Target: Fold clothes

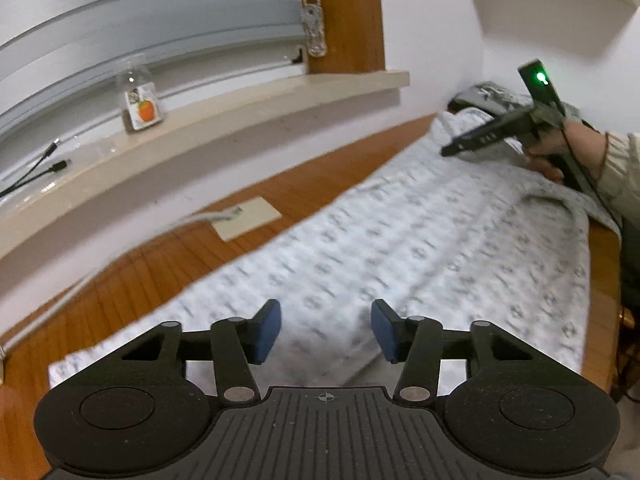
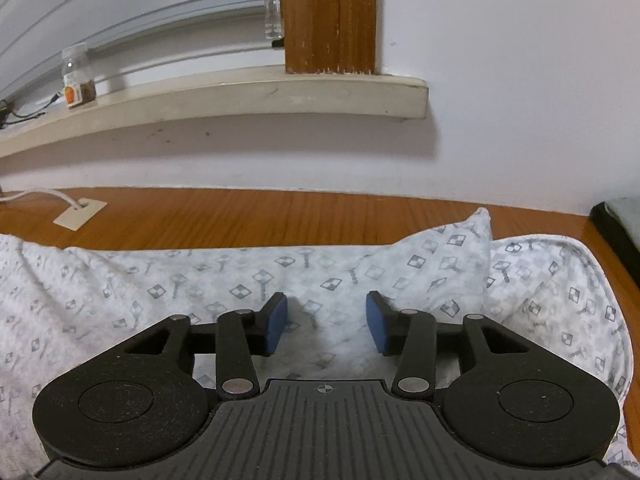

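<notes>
Left gripper (image 1: 326, 330) released, right gripper (image 2: 327, 322) released too — both over patterned garment (image 1: 400, 248) (spread flat), wooden table (image 2: 280, 216).

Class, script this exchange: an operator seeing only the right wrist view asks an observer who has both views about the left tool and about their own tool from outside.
Operator: Where is the left tool?
Observer: The left tool is open over the far end of the patterned garment, gripping nothing.
Operator: What does my tool look like from outside?
Observer: A hand holds the right tool low over the garment, and a green light glows on top.
</notes>
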`<move>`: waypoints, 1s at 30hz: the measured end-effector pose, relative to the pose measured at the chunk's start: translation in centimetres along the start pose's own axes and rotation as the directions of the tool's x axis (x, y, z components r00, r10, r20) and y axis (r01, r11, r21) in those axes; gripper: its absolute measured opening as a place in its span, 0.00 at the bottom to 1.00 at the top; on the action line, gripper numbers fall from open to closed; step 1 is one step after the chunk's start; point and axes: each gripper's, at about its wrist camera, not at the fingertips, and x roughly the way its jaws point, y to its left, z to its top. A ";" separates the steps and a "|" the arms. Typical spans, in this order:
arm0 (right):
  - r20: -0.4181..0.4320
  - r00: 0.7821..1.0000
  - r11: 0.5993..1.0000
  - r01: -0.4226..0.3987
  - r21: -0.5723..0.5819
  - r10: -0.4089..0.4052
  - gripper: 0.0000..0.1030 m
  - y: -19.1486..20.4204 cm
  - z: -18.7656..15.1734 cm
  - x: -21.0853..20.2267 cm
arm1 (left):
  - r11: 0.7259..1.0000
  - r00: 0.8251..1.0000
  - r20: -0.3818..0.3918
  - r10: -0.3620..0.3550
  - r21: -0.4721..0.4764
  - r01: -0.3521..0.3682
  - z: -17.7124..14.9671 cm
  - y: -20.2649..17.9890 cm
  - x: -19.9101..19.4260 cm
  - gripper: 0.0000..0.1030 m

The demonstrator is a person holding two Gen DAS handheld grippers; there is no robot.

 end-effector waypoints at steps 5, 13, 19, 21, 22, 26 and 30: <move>0.007 1.000 1.000 0.010 -0.012 -0.010 0.44 0.2 -0.2 -0.2 | 1.000 1.000 -0.013 0.005 -0.020 -0.006 -1.0 -1.1 -0.4 0.65; 0.012 1.000 1.000 0.004 -0.011 -0.004 0.45 0.1 -0.3 -0.2 | 0.996 0.999 -0.024 0.025 -0.081 -0.027 -1.9 0.3 -1.3 0.02; 0.012 1.000 1.000 -0.001 -0.004 0.001 0.45 0.1 -0.4 -0.2 | 0.996 0.997 -0.001 0.076 -0.050 -0.076 -1.0 -1.5 -5.3 0.01; 0.011 1.000 1.000 -0.004 -0.002 0.004 0.46 0.0 -0.4 -0.2 | 0.995 0.996 -0.023 0.090 -0.043 -0.091 -1.6 -1.7 -5.8 0.03; 0.010 1.000 1.000 -0.005 -0.002 0.005 0.46 0.0 -0.4 -0.2 | 0.994 0.994 -0.030 0.103 -0.044 -0.104 -1.9 -1.7 -6.0 0.07; 0.010 1.000 1.000 -0.005 0.001 0.005 0.46 0.0 -0.4 -0.2 | 0.981 0.983 -0.032 0.181 -0.070 -0.183 -3.6 0.5 -7.8 0.29; 0.010 1.000 1.000 -0.007 0.001 0.007 0.47 0.0 -0.4 -0.2 | 0.960 0.960 -0.077 0.269 -0.056 -0.273 -5.3 3.0 -8.6 0.46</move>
